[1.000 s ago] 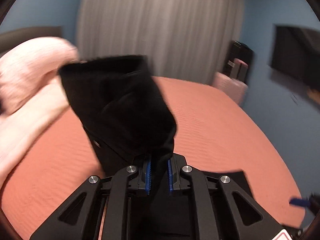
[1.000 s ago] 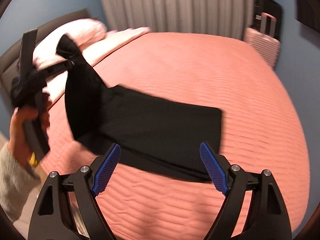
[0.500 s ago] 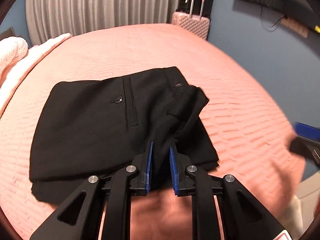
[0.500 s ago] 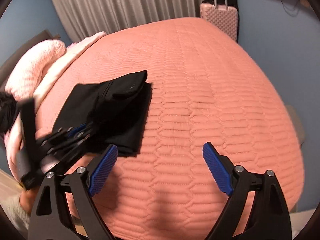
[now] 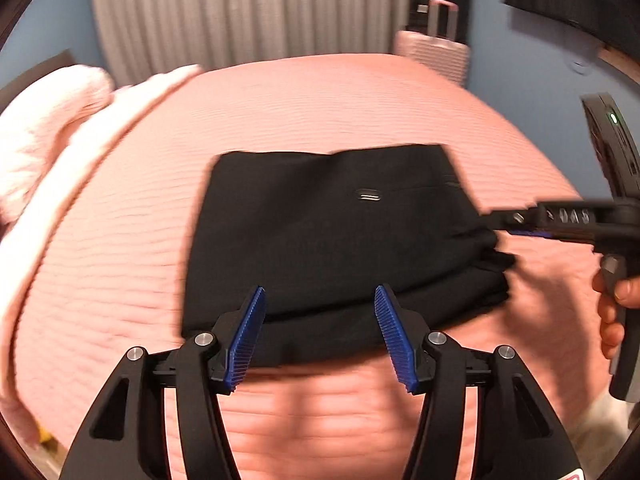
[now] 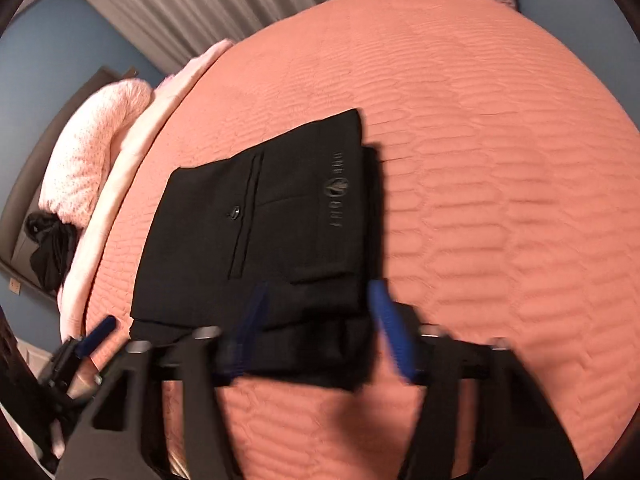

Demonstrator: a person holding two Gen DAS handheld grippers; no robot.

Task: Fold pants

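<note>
The black pants (image 5: 340, 240) lie folded in a flat stack on the salmon bedspread (image 5: 320, 92); a back pocket with a button and a printed logo faces up in the right wrist view (image 6: 276, 224). My left gripper (image 5: 320, 328) is open and empty, just in front of the stack's near edge. My right gripper (image 6: 316, 328) is open, its blurred blue fingers straddling the near edge of the stack. In the left wrist view the right gripper (image 5: 520, 224) reaches in from the right and touches the stack's right side.
Pink pillows and a blanket (image 5: 52, 136) lie at the left of the bed. A pink suitcase (image 5: 432, 52) stands by the grey curtains (image 5: 240, 12). A dark garment (image 6: 52, 248) hangs by the headboard. The bedspread (image 6: 500, 160) stretches bare to the right of the pants.
My left gripper let go of the pants, opened and drew back. The pants now lie flat and folded. My right gripper moved left to the stack's edge.
</note>
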